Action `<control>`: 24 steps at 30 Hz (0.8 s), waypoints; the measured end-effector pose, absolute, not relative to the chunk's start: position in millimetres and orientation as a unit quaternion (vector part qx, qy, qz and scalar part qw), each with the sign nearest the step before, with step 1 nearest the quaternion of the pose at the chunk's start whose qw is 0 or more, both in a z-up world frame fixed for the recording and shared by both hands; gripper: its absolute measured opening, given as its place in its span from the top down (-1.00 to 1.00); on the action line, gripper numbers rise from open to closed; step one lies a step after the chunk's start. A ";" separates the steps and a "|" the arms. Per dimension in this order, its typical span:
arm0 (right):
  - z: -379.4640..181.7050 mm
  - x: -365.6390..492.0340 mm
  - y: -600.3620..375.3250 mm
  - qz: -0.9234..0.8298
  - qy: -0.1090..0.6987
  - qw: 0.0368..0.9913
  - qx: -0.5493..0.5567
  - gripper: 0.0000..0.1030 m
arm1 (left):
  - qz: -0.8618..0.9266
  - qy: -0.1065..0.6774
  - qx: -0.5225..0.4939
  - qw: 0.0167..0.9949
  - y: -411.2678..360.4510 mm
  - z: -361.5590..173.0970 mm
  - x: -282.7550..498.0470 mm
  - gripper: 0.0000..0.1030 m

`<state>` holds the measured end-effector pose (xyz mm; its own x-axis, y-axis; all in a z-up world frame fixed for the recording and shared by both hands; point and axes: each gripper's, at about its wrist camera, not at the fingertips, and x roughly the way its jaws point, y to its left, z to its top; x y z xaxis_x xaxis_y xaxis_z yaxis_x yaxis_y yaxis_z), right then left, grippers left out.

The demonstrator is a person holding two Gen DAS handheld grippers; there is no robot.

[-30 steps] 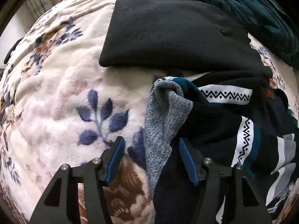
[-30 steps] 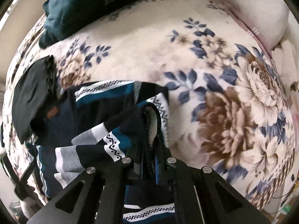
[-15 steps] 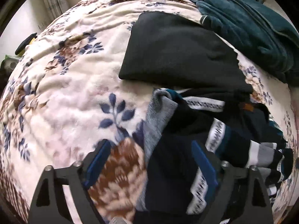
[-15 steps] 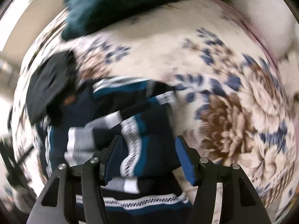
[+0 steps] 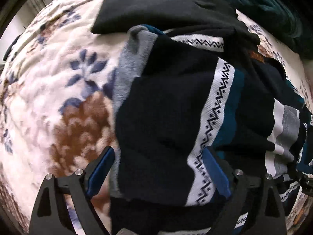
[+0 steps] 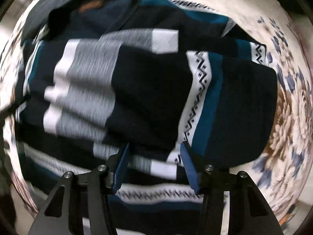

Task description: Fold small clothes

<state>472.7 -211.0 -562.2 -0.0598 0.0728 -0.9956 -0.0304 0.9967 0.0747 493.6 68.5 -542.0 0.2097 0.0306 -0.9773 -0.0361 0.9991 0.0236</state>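
Sweater (image 5: 166,117), navy knit, zigzag bands | lying bunched on floral blanket (image 5: 49,98) | soft, limp, likely light, non-slip | left gripper (image 5: 156,168) spread, right gripper (image 6: 154,164) spread, holding nothing | best pinched at folded edge.

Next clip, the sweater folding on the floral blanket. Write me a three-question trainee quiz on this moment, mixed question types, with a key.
1. True or false: the left gripper is shut on the patterned sweater.
2. Multiple choice: in the left wrist view, what lies beyond the patterned sweater, its near edge against the sweater's far end? A) a plain black garment B) a pillow C) a wooden tray
3. Fill in: the right gripper hangs with its jaws ____ over the sweater's striped fabric.

Key
1. False. Its jaws stand apart, with the sweater's dark panel showing between them.
2. A. The black garment lies on the floral blanket, with a teal garment behind it.
3. Open.
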 end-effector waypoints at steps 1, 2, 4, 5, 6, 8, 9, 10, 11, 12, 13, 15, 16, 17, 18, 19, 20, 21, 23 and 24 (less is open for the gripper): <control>-558.2 470.9 -210.6 0.038 0.730 0.682 0.014 -0.05 | 0.023 0.626 -0.002 0.780 69.7 -536.0 491.8 -0.80; -552.5 470.5 -211.2 0.037 0.731 0.681 0.020 -0.05 | 0.026 0.621 -0.002 0.783 69.7 -529.3 490.4 -0.80; -534.2 473.2 -214.7 0.030 0.720 0.691 0.045 -0.07 | 0.023 0.607 -0.017 0.794 67.2 -510.9 488.7 -0.78; -521.3 477.5 -217.5 0.030 0.705 0.705 0.071 -0.08 | 0.019 0.601 -0.026 0.799 63.4 -503.8 489.4 -0.78; -511.6 483.0 -219.4 0.031 0.693 0.714 0.095 -0.08 | 0.015 0.595 -0.032 0.803 60.3 -497.8 489.3 -0.78; -503.1 501.0 -219.0 0.036 0.679 0.721 0.136 -0.08 | -0.007 0.591 -0.044 0.805 43.5 -494.0 492.9 -0.78; -507.1 512.6 -215.3 0.040 0.683 0.715 0.145 -0.08 | -0.016 0.596 -0.039 0.802 30.8 -499.7 495.2 -0.78; -519.8 526.8 -206.2 0.049 0.698 0.698 0.153 -0.08 | -0.025 0.603 -0.031 0.797 20.6 -507.2 494.9 -0.78; -534.8 536.1 -197.9 0.060 0.715 0.678 0.159 -0.08 | -0.028 0.611 -0.015 0.791 9.9 -516.6 495.3 -0.78; -550.3 546.7 -191.7 0.069 0.734 0.656 0.162 -0.08 | -0.029 0.620 0.002 0.784 0.8 -525.9 493.3 -0.78; -566.1 553.0 -183.1 0.073 0.751 0.636 0.162 -0.08 | -0.026 0.631 0.026 0.775 -7.4 -540.6 490.4 -0.78; -594.1 569.7 -172.1 0.059 0.772 0.617 0.141 -0.07 | -0.022 0.635 0.060 0.770 -14.0 -555.9 481.4 -0.78; -599.9 577.0 -169.7 0.048 0.772 0.620 0.132 -0.06 | -0.024 0.633 0.064 0.771 -13.9 -556.9 478.0 -0.78; -602.9 583.7 -170.1 0.035 0.769 0.623 0.136 -0.06 | -0.027 0.627 0.065 0.775 -11.5 -555.8 472.8 -0.78; -604.0 588.8 -171.4 0.026 0.767 0.625 0.145 -0.06 | -0.029 0.625 0.067 0.777 -10.1 -554.9 469.5 -0.78; -603.7 592.9 -173.6 0.014 0.761 0.629 0.156 -0.06 | -0.030 0.627 0.067 0.775 -6.8 -553.2 464.9 -0.78; -603.2 594.4 -174.5 0.008 0.757 0.633 0.162 -0.06 | -0.028 0.629 0.063 0.775 -3.9 -550.1 462.0 -0.78; -602.4 594.3 -174.6 0.005 0.755 0.634 0.166 -0.06 | -0.026 0.629 0.059 0.775 -1.0 -545.2 458.7 -0.78; -594.3 590.5 -175.6 0.003 0.748 0.639 0.180 -0.07 | -0.015 0.624 0.049 0.779 2.1 -528.0 454.5 -0.78; -585.7 587.1 -177.3 0.005 0.739 0.648 0.186 -0.07 | -0.021 0.618 0.029 0.785 1.2 -516.0 452.5 -0.78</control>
